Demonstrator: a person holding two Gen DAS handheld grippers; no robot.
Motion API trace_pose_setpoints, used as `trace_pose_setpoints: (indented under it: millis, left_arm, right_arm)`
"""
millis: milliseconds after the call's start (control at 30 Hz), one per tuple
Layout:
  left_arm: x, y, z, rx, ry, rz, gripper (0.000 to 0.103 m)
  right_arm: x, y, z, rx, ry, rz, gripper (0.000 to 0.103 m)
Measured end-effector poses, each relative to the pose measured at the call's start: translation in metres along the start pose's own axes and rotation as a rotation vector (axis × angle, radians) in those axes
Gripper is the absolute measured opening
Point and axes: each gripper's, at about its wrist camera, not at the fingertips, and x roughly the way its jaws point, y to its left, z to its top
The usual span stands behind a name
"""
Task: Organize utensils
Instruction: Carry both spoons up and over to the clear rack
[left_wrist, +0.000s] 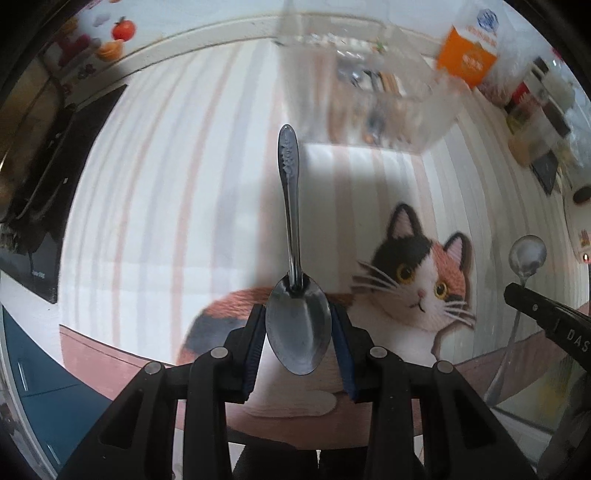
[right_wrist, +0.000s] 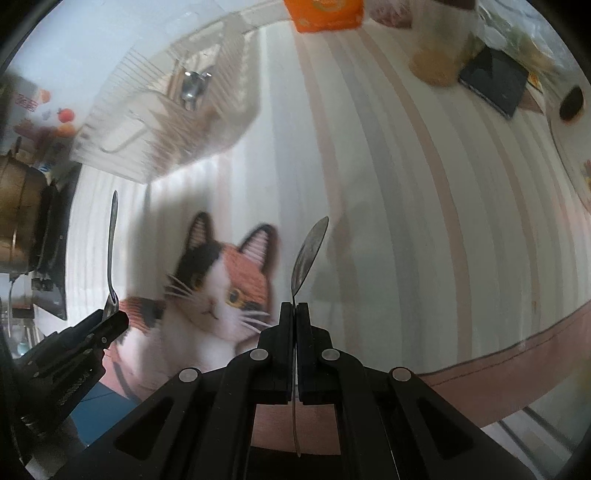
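Observation:
My left gripper (left_wrist: 298, 325) is shut on the bowl of a steel spoon (left_wrist: 291, 206); its patterned handle points forward, held above the mat. In the right wrist view this gripper (right_wrist: 110, 317) shows at the left with the spoon handle (right_wrist: 112, 236) sticking up. My right gripper (right_wrist: 294, 308) is shut on the neck of a second spoon (right_wrist: 308, 251), its bowl edge-on ahead of the fingers. That spoon (left_wrist: 526, 254) and the right gripper (left_wrist: 517, 293) show at the right of the left wrist view. A clear plastic organizer (left_wrist: 369, 85) holding utensils stands at the far end of the table.
A striped mat with a calico cat picture (left_wrist: 417, 269) covers the table (right_wrist: 406, 184). An orange carton (left_wrist: 467, 55), jars (left_wrist: 532, 110) and a dark flat box (right_wrist: 495, 81) stand at the back right. A dark stove (left_wrist: 55, 177) and a brass pot (right_wrist: 18, 206) lie left.

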Motion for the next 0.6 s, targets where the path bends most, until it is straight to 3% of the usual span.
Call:
trace_pose_setpoints:
  millis: [333, 600]
  left_arm:
    - [-0.026, 0.066, 0.018, -0.139, -0.066, 0.033, 0.032]
    - [-0.076, 0.090, 0.048, -0.178, -0.201, 0.026, 0.032]
  right_arm:
    - [-0.025, 0.027, 0.032, -0.060, -0.053, 0.058, 0.001]
    - [-0.044, 0.054, 0.065, -0.084, -0.115, 0.109, 0.001]
